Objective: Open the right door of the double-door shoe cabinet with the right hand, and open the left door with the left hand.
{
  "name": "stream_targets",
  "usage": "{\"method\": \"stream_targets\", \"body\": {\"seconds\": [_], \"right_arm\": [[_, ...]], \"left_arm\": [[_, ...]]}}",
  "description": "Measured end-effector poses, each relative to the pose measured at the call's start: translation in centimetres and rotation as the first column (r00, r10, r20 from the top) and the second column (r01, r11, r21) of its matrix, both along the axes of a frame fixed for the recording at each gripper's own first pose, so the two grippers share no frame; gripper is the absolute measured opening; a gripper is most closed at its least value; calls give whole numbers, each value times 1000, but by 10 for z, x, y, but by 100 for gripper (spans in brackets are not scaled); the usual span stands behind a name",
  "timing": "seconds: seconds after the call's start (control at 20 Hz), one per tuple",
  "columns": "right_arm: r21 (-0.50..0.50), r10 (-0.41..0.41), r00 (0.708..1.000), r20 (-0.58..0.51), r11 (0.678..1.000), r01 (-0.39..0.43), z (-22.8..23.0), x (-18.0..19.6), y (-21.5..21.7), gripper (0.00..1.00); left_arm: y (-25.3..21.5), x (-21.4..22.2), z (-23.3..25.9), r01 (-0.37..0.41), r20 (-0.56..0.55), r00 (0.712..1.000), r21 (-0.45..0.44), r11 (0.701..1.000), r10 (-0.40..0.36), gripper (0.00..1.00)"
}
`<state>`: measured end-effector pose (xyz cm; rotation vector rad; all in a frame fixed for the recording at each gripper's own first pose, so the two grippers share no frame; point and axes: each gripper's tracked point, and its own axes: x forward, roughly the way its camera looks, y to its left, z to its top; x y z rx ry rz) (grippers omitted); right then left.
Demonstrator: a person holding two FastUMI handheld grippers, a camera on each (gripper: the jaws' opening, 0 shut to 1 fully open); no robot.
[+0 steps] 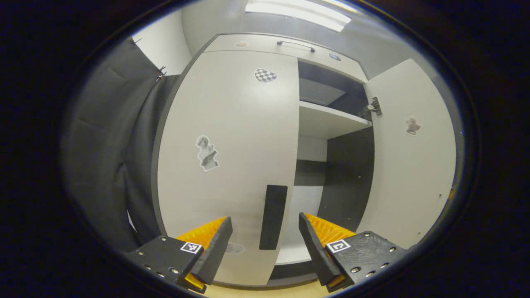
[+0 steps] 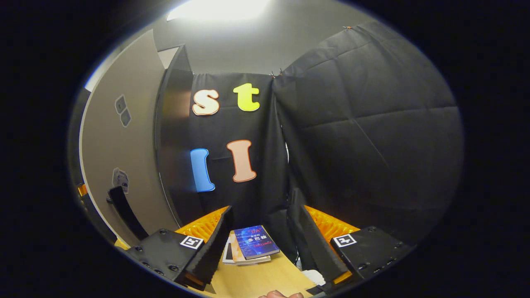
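The right door (image 1: 408, 161) already stands swung open at the far right, while the left door (image 1: 232, 157) is closed, its upright dark handle (image 1: 273, 216) straight ahead between the apart fingers of the empty left hand-held gripper (image 1: 265, 236).

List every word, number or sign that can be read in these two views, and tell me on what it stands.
Book cover: it carries a printed title, too small and turned away to read.
Checkered sticker on the left door: a pattern, no words.
Grey sticker on the right door: a blurred picture, no words.
Square code mark: a pattern, no letters.
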<state>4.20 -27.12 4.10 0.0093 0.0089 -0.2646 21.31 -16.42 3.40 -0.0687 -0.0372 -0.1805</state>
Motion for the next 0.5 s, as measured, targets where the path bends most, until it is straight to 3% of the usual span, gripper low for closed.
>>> {"method": "stream_targets", "body": {"seconds": [0.35, 0.4, 0.5], "right_arm": [[66, 116, 991, -73, 992, -111, -39, 50, -12, 98], [73, 127, 989, -80, 990, -121, -43, 57, -12, 98], [71, 131, 989, -73, 989, -126, -44, 67, -17, 98]], "left_arm": [[-6, 47, -5, -102, -11, 995, 29, 994, 102, 92], [-3, 52, -9, -131, -22, 991, 12, 991, 132, 80], [-9, 56, -8, -113, -19, 993, -34, 993, 112, 57]]}}
